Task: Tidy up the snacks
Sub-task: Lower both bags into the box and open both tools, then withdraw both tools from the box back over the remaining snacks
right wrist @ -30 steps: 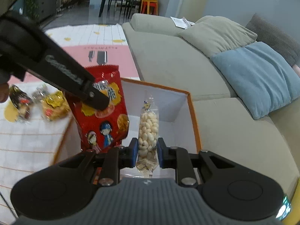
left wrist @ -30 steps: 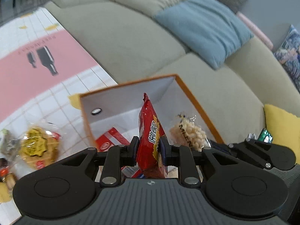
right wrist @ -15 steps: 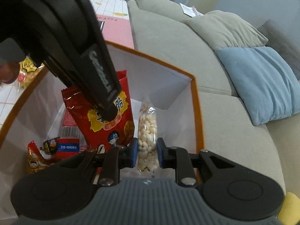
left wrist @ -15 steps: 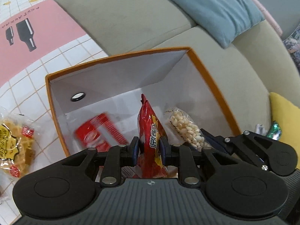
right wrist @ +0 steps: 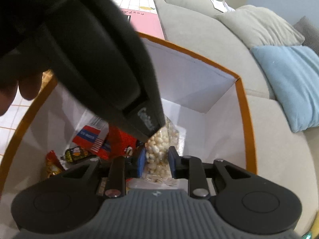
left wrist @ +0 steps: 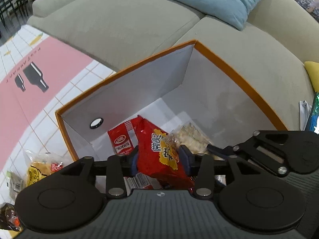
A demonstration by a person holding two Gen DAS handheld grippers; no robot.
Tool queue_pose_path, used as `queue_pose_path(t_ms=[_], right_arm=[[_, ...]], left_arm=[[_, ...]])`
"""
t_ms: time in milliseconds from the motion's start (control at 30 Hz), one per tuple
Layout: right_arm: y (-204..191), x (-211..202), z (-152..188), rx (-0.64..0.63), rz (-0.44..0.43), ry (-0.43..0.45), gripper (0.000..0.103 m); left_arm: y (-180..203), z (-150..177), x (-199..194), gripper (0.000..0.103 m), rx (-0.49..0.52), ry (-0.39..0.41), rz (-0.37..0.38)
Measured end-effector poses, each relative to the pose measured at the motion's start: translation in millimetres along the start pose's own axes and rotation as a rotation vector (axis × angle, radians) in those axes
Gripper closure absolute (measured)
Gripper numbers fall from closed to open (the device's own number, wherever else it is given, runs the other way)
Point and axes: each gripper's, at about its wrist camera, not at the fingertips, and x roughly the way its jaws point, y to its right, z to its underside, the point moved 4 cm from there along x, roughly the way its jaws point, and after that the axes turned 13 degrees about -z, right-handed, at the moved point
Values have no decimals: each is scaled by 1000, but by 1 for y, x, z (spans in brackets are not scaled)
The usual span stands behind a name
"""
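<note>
Red foil, crinkly and light: the red snack bag sits between the left tongs, whose fingers look spread, so it seems loose, already down inside the orange-rimmed box. The right tongs also stand apart around the clear peanut bag, not visibly pinching it. Both packs are soft, slippery and easily crushed; I judge a hold near the sealed top edge safest. Other packets, such as a red sachet, lie on the box floor. Room is tight: the two tools crowd each other within the white walls, while the far corner stays open. More wrapped snacks wait on the bench outside.
</note>
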Motion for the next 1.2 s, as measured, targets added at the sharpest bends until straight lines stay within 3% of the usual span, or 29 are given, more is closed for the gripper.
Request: queue_pose_path(t_ms=[67, 300, 467, 833, 1000, 1200], right_arm=[[7, 2, -2, 48, -34, -2, 77], [33, 0, -3, 219, -103, 0, 76], [37, -25, -6, 290, -76, 43, 69], [-17, -112, -27, 386, -60, 301, 62], [-54, -119, -31, 396, -71, 376, 60], [-90, -114, -28, 422, -131, 395, 60]], left_arm=[[-2, 0, -5, 38, -4, 13, -30], [-21, -1, -25, 38, -65, 41, -17], [-30, 3, -54, 38, -83, 105, -4], [-67, 44, -130, 38, -212, 280, -20], [-90, 76, -152, 38, -281, 322, -63], [-122, 119, -159, 38, -365, 309, -105]])
